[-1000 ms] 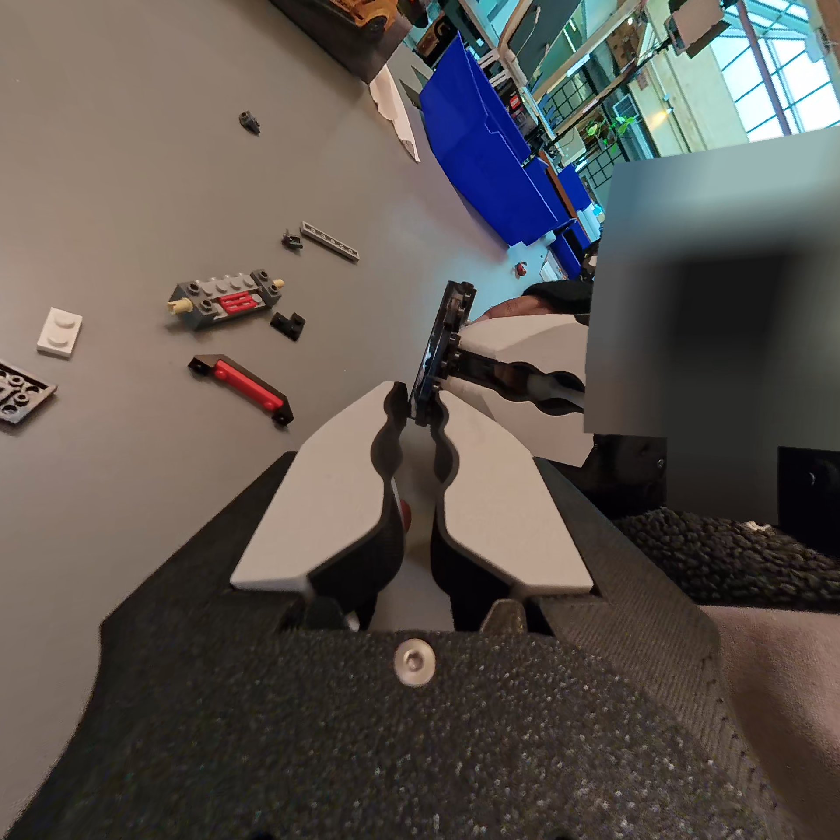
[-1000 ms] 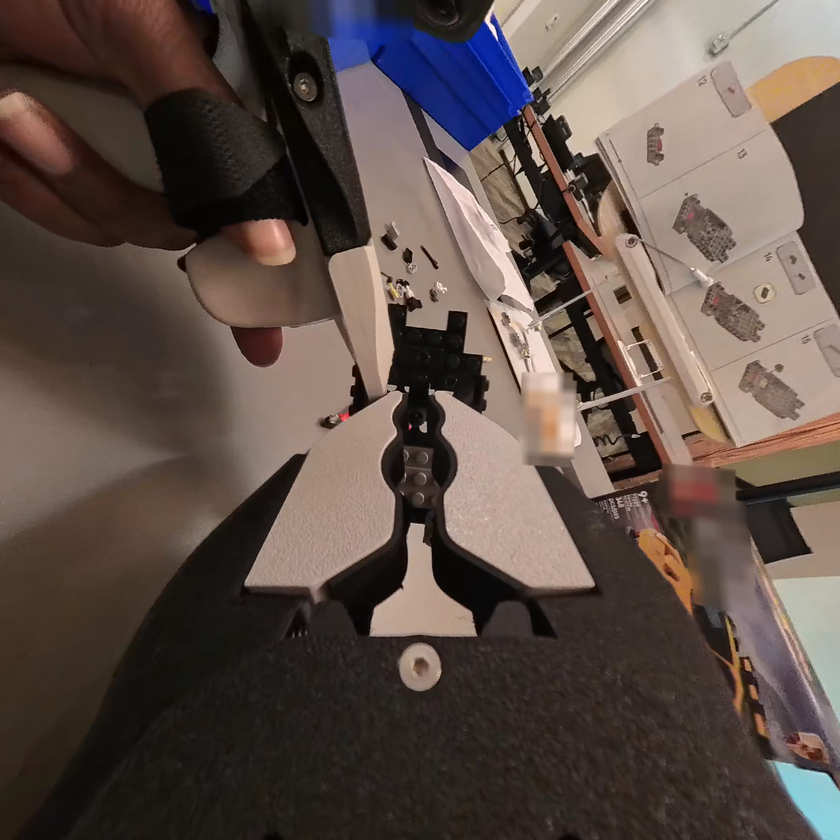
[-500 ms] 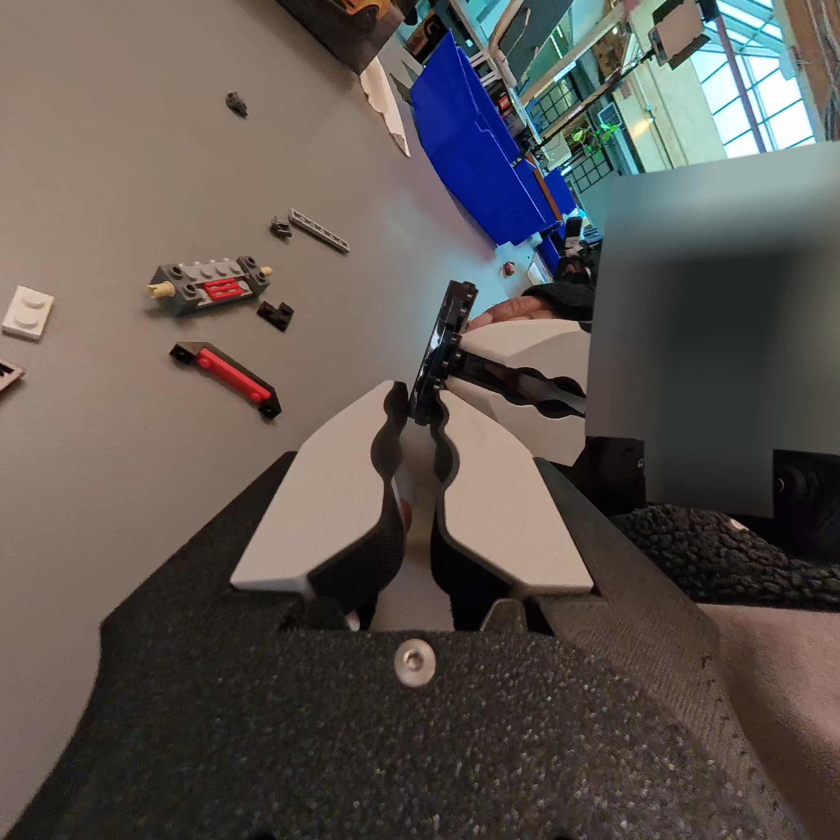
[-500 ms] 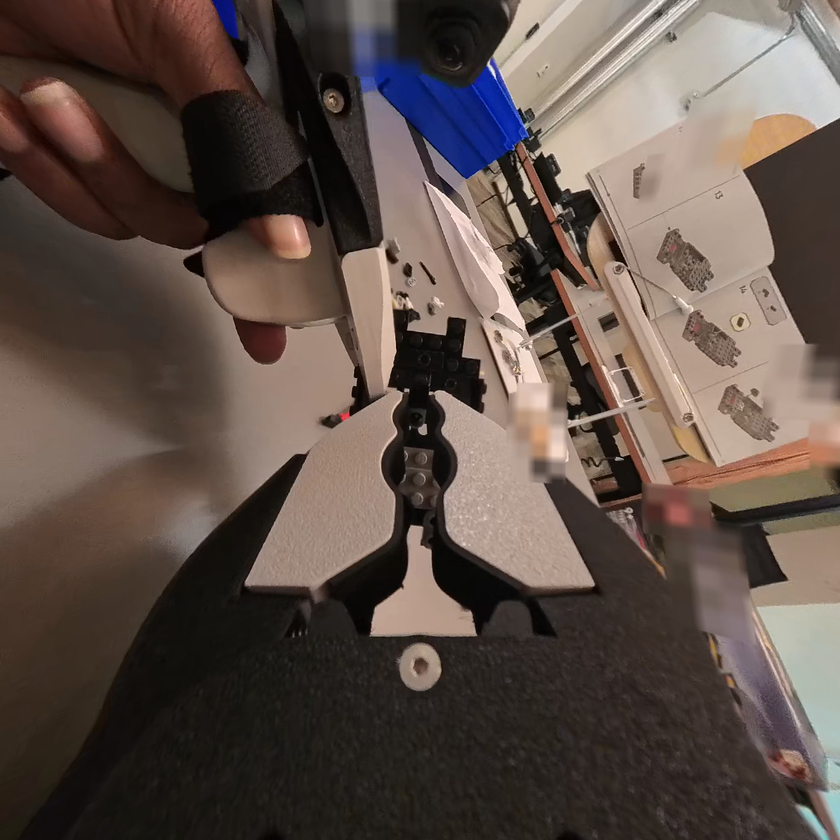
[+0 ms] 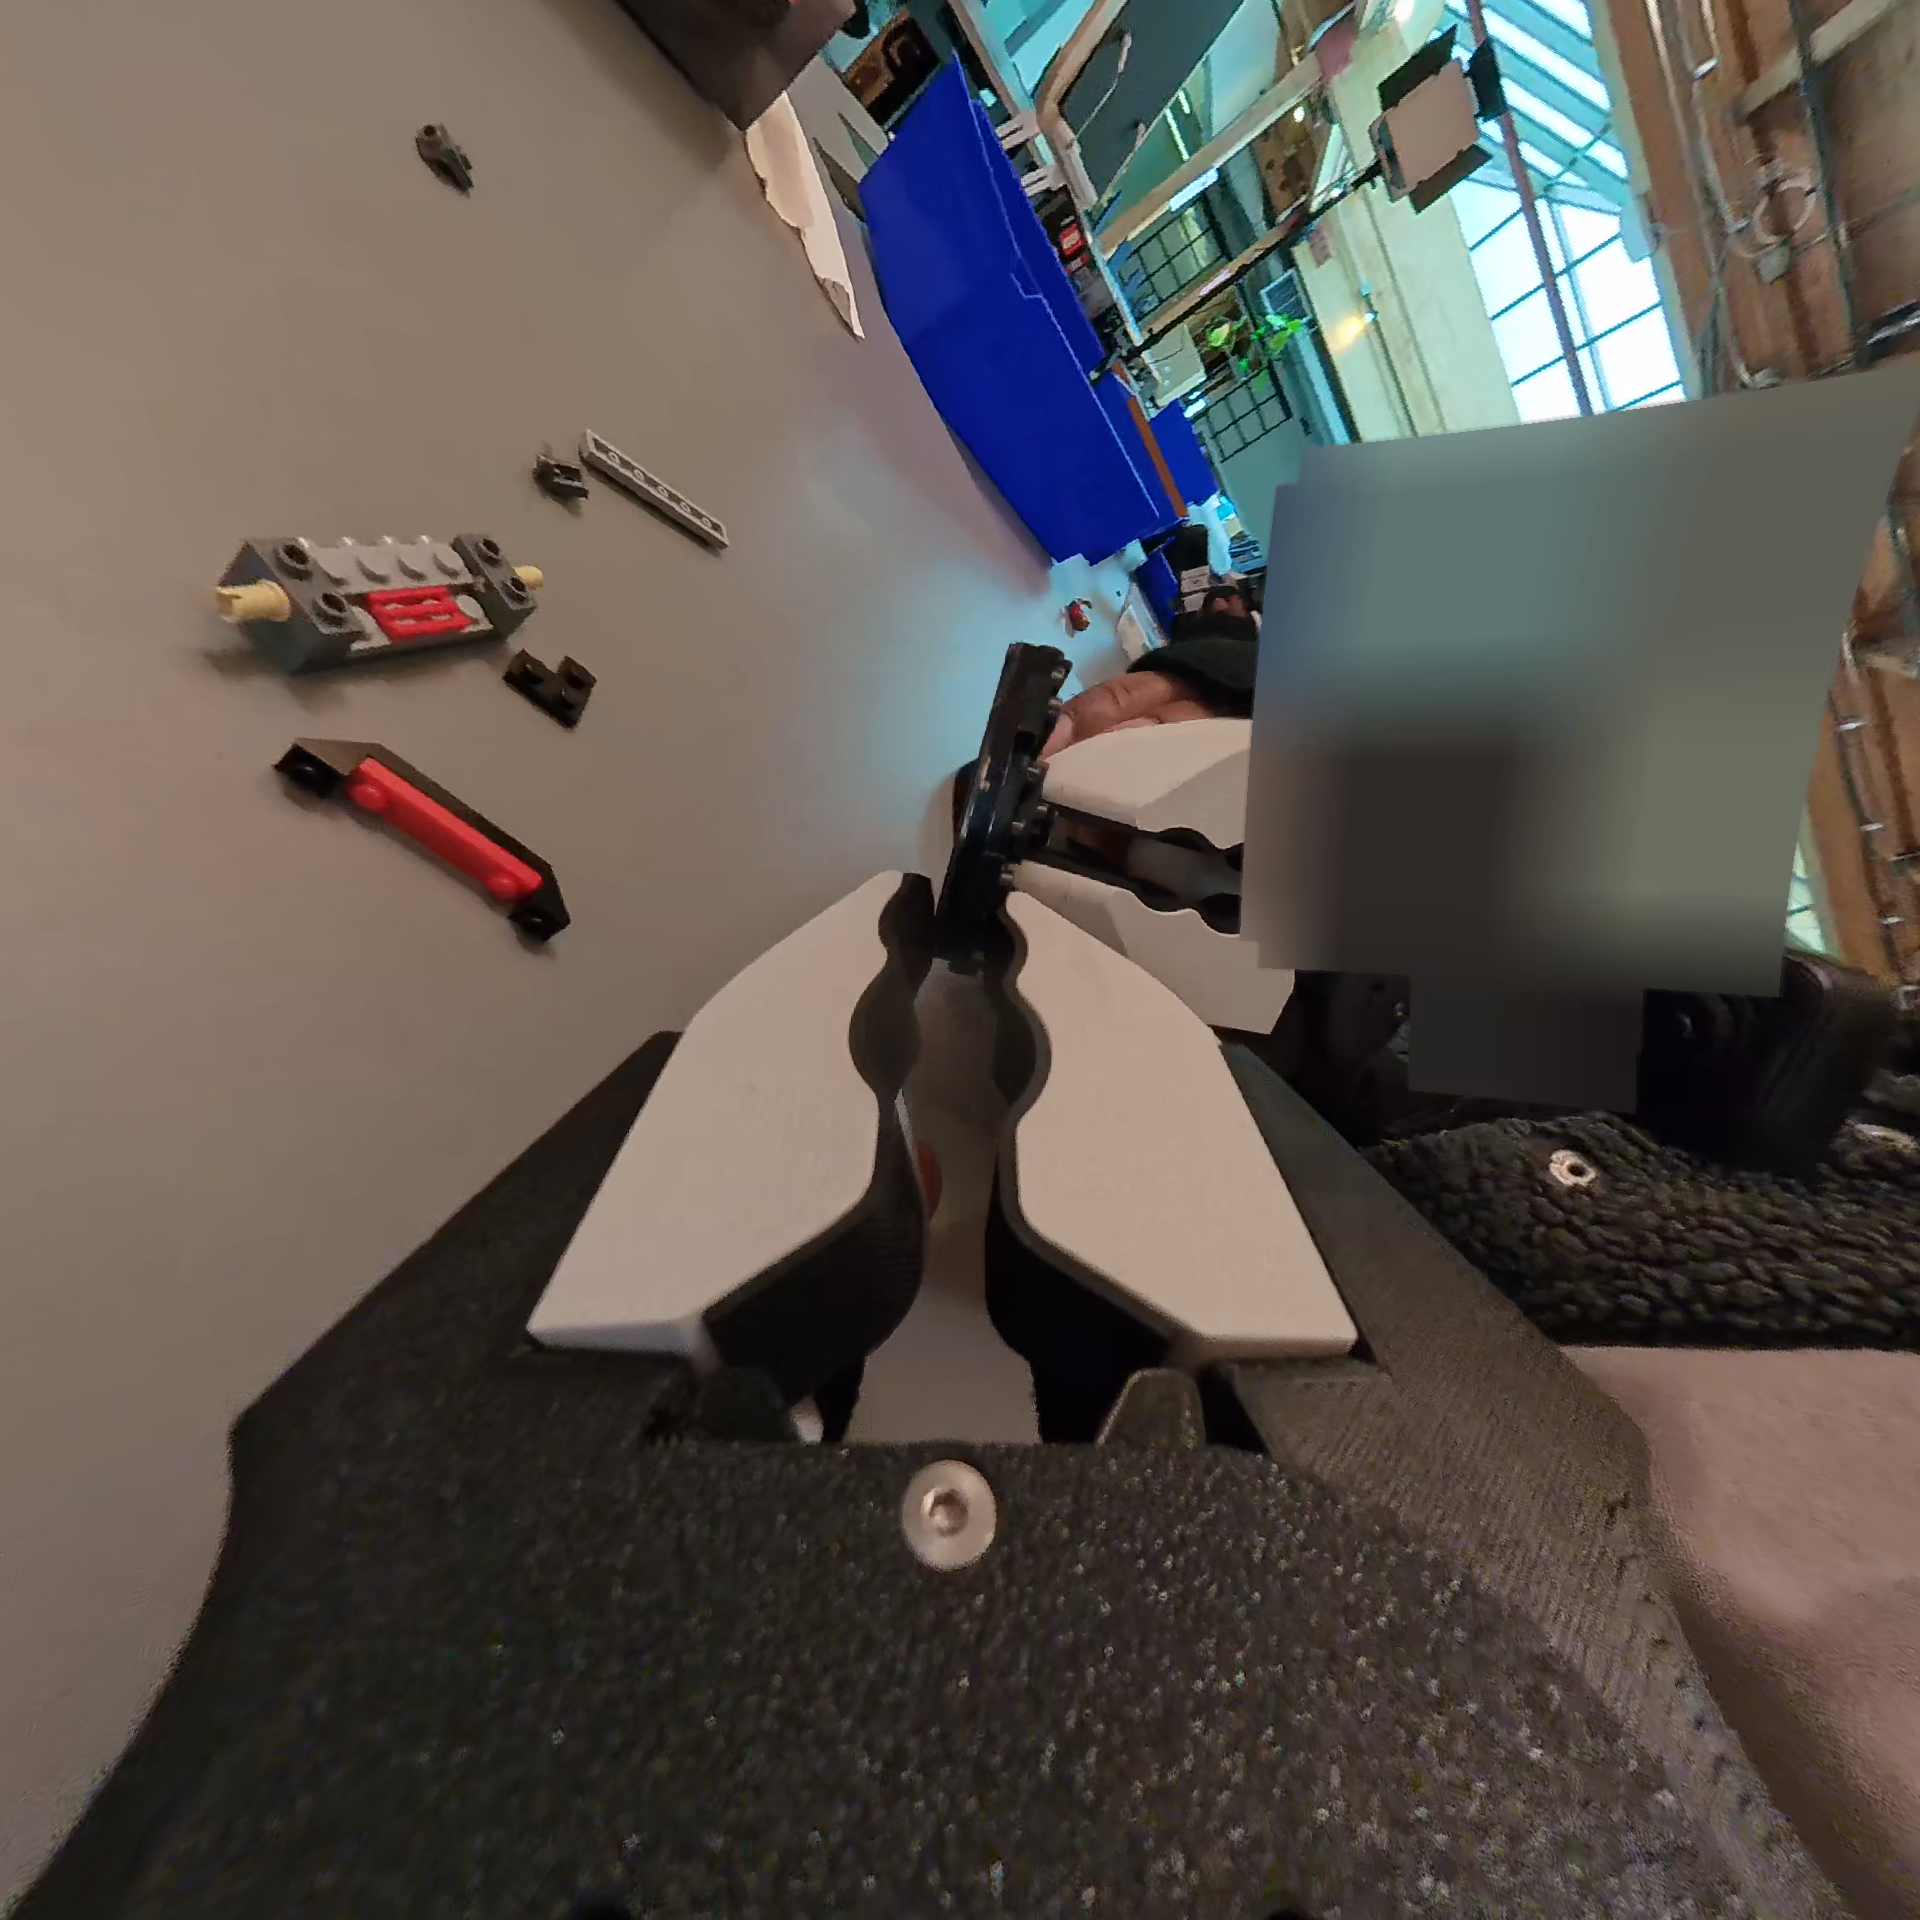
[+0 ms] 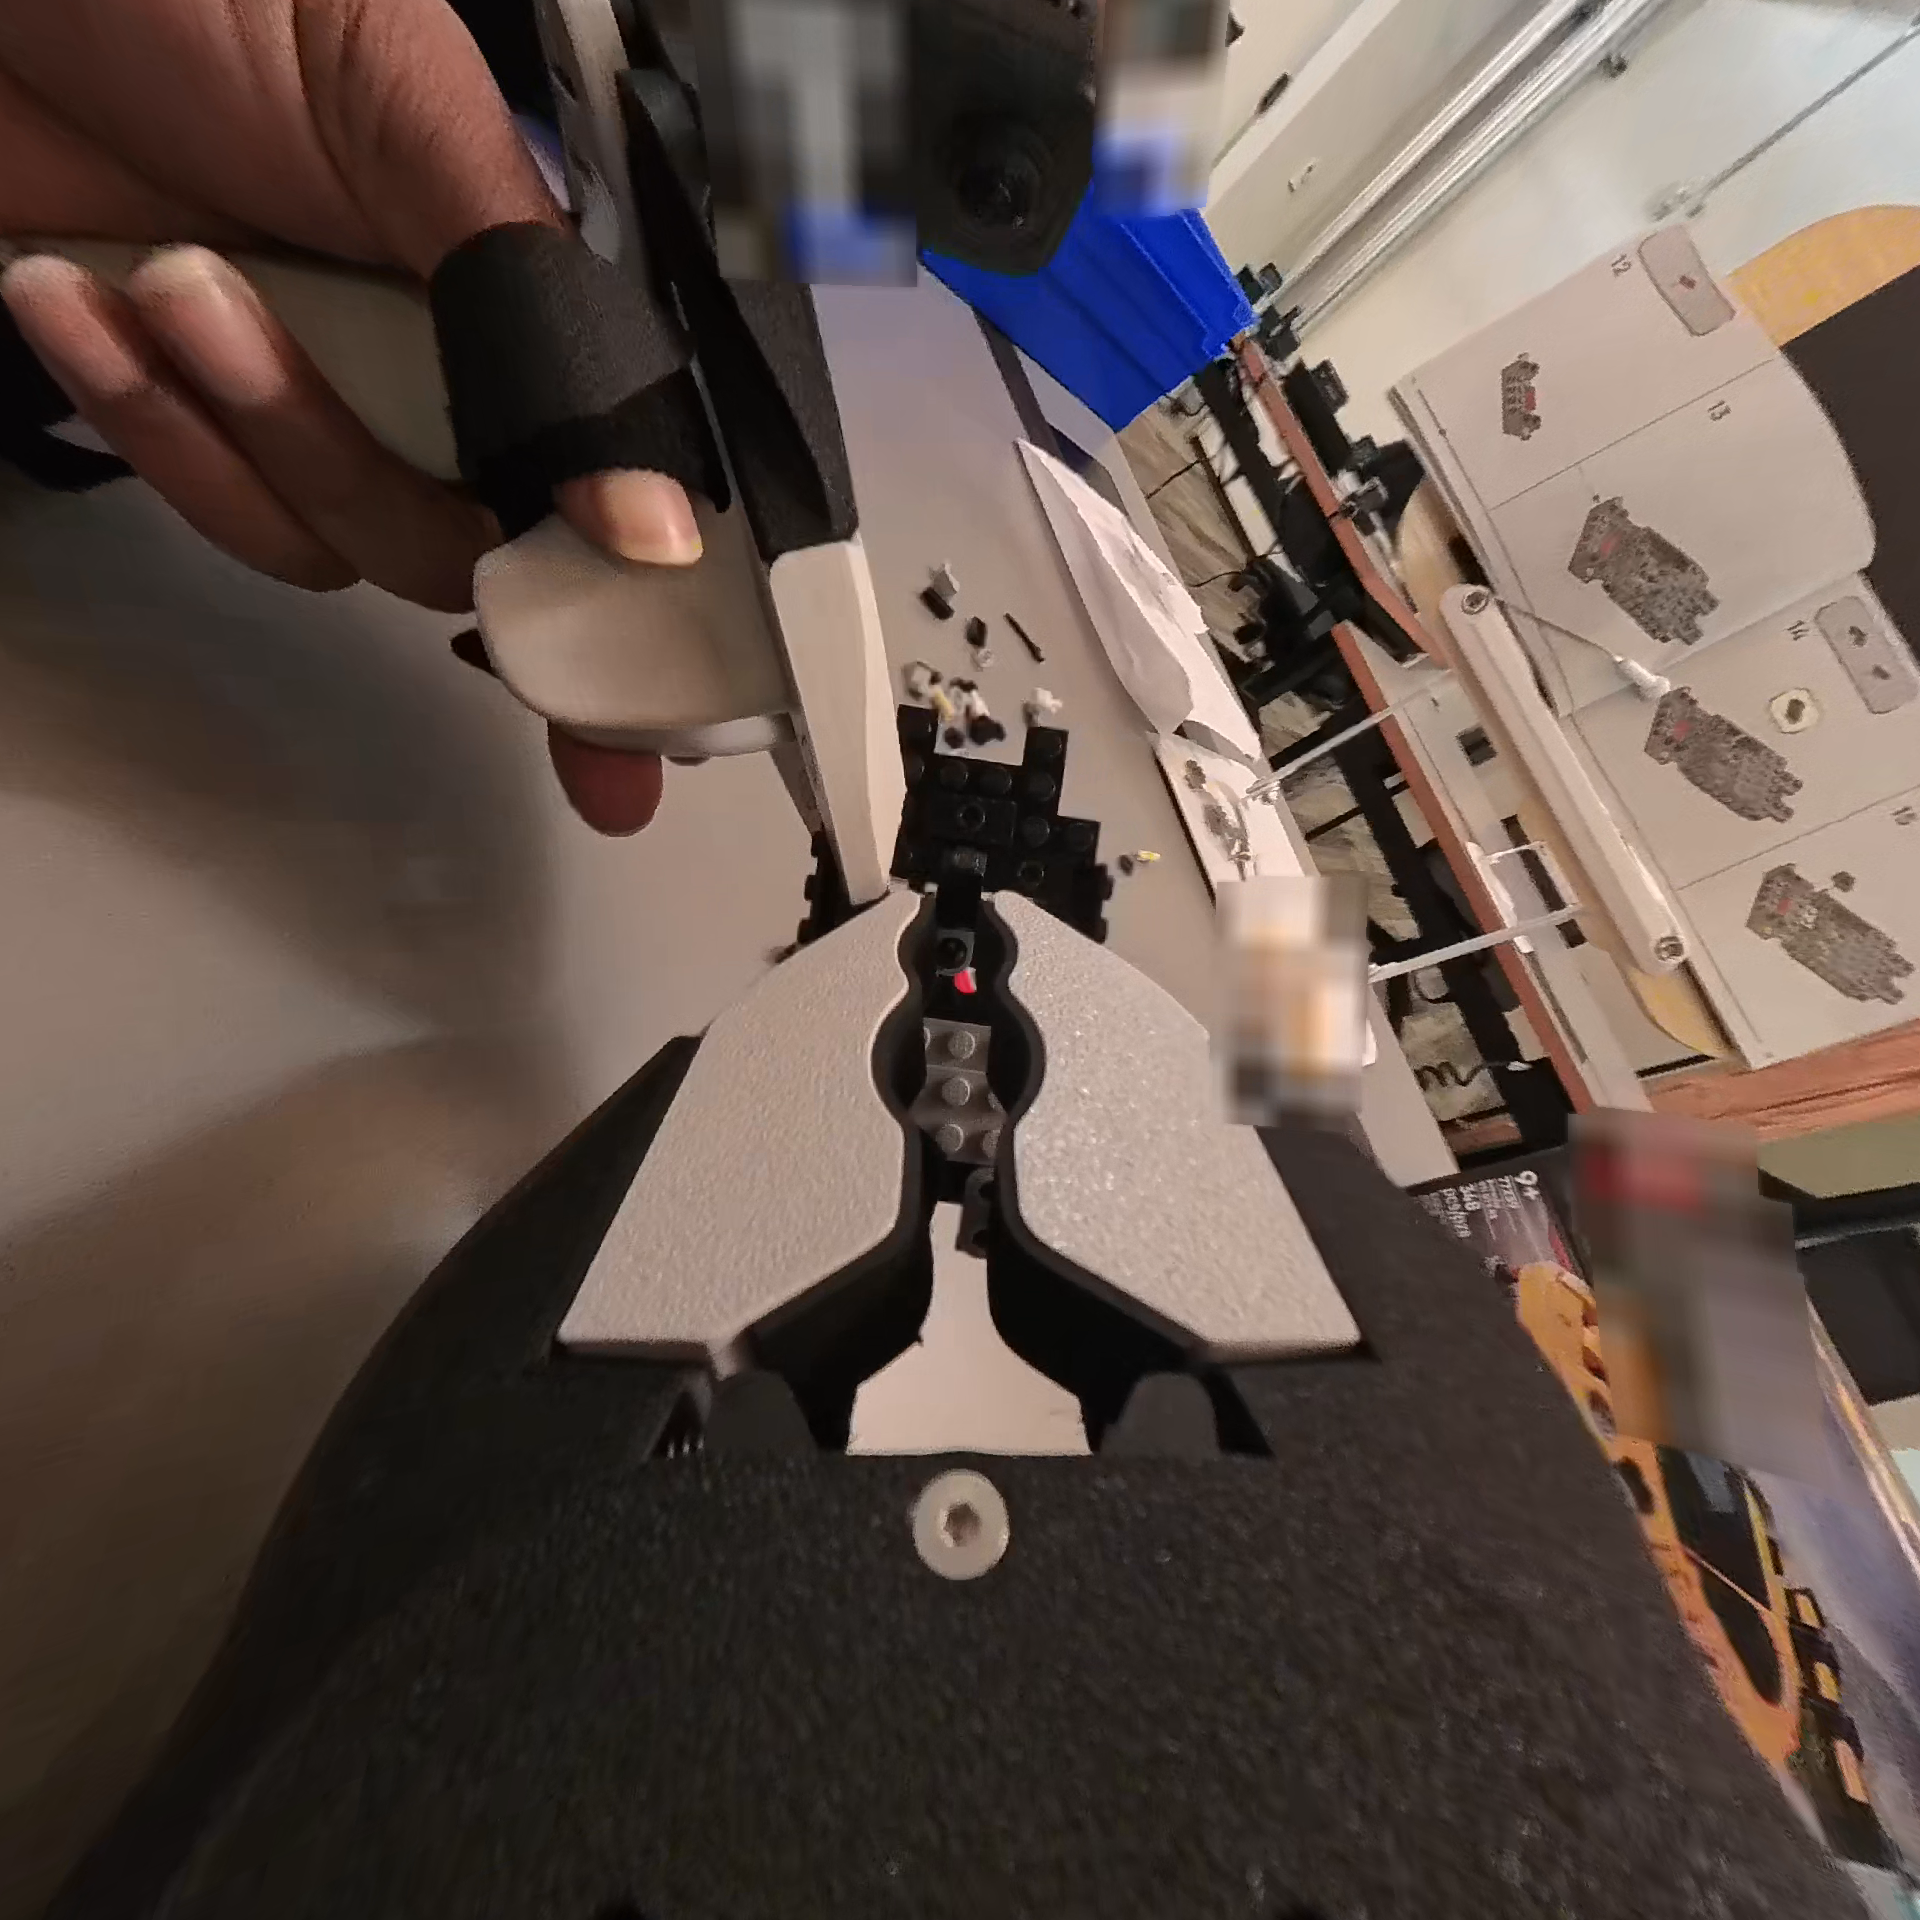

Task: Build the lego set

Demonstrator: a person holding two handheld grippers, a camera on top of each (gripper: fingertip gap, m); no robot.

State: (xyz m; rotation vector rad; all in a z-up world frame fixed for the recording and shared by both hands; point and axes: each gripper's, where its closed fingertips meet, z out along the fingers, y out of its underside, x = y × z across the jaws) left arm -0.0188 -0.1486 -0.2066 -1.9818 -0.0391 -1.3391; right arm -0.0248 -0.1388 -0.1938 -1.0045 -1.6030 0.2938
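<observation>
My left gripper (image 5: 961, 920) is shut on the lower edge of a black lego plate (image 5: 1006, 774), held edge-on above the grey table (image 5: 312, 1039). My right gripper (image 6: 961, 904) is shut on a narrow grey and black lego piece (image 6: 958, 1081) whose front end touches the black plate (image 6: 987, 810). In the left wrist view the right gripper (image 5: 1049, 821) comes in from the right against the plate's studded side. In the right wrist view one of the left gripper's fingers (image 6: 836, 727) comes down from the top, held by a hand (image 6: 260, 343).
On the table to the left lie a grey and red assembly (image 5: 379, 608), a red and black curved piece (image 5: 426, 821), a black bracket (image 5: 551, 686) and a grey strip (image 5: 652, 502). Blue bins (image 5: 997, 332) stand behind. An instruction booklet (image 6: 1662, 623), the set's box (image 6: 1714, 1507) and small loose parts (image 6: 966, 686) are to the right. Both grippers' tips are close together, under 4 cm apart. The black bracket (image 5: 551, 686) sits 10 centimeters or so from the ends of my left fingers.
Both grippers keep their hold. The left gripper and the hand now look closer and larger in the right wrist view. The loose parts have shifted left in the left wrist view.
</observation>
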